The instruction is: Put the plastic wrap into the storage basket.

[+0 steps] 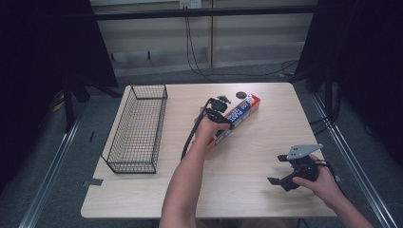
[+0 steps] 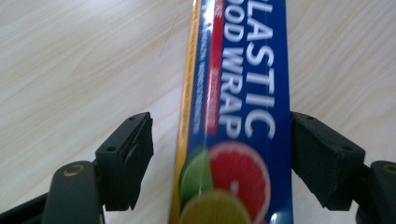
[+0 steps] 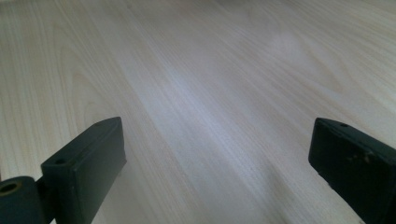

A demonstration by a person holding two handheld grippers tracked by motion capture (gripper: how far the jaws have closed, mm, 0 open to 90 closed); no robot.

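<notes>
Blue cardboard fills the space between the left gripper's (image 2: 222, 158) jaws: the plastic wrap box (image 2: 236, 116) lies flat on the wooden table (image 1: 256, 147), running diagonally to the right of the wire basket (image 1: 137, 127), with a small black disc (image 1: 241, 95) just off its far end. The 2 jaws straddle the box spread apart, 1 close against its blue edge and the other standing clear of the yellow edge. That offset is the risk: closing now could shove the box sideways or twist it before both pads bite. Gripped near 1 end, the long box could also droop. The right gripper (image 1: 281, 172), further right of the basket than the box, is spread over bare wood.
</notes>
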